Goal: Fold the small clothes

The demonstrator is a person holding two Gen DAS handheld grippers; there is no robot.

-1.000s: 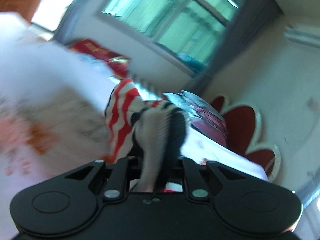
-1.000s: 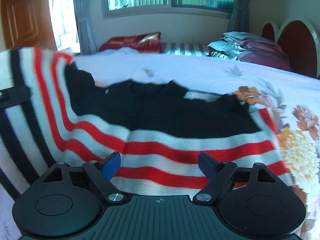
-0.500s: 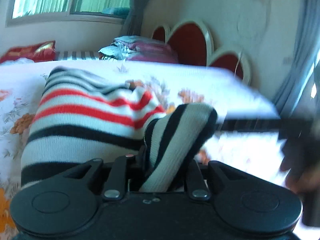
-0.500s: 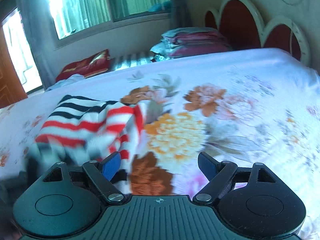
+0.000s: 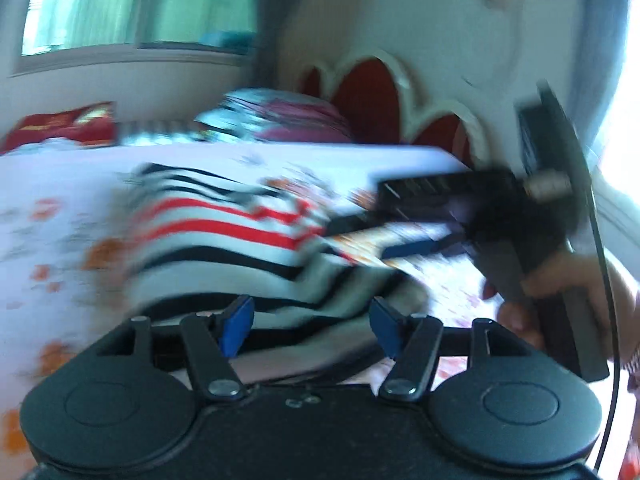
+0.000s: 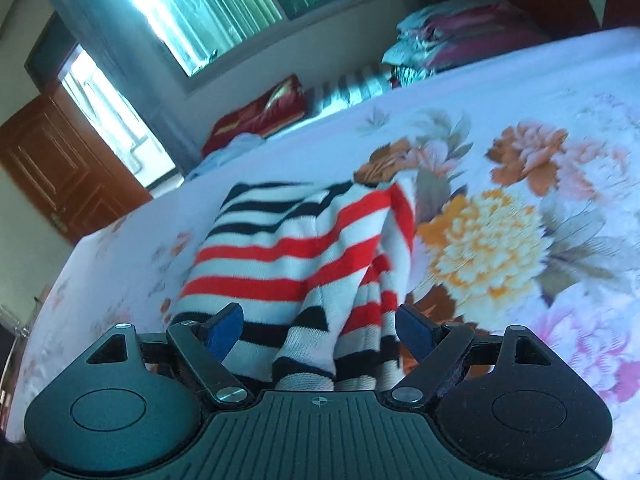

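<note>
- Since half a second ago we see the left gripper (image 5: 312, 326) has let go of the striped sleeve it was pinching; its jaws are opening, blue pads spread, with the striped sweater's (image 5: 224, 236) near edge lying between them but not pressed.
- We find the left wrist view badly smeared by motion, so the sweater's folds and edges there are hard to make out.
- We see the sweater lying on the floral bedsheet (image 6: 500, 208), folded into a rough bundle, red, white and black stripes on top.
- From the right wrist view, the right gripper (image 6: 320, 328) stands wide with its jaws closing slightly; a cuffed sleeve end lies between the pads, which do not touch it.
- The sleeve's lowest part is cut off behind the gripper body.
- In the left view the right gripper shows as a dark blur at right, with a hand (image 5: 568, 288) around its handle, partly cut by the frame edge.
- Beyond the bed we make out a red headboard (image 5: 364, 96) and stacked bedding (image 6: 460, 24).
</note>
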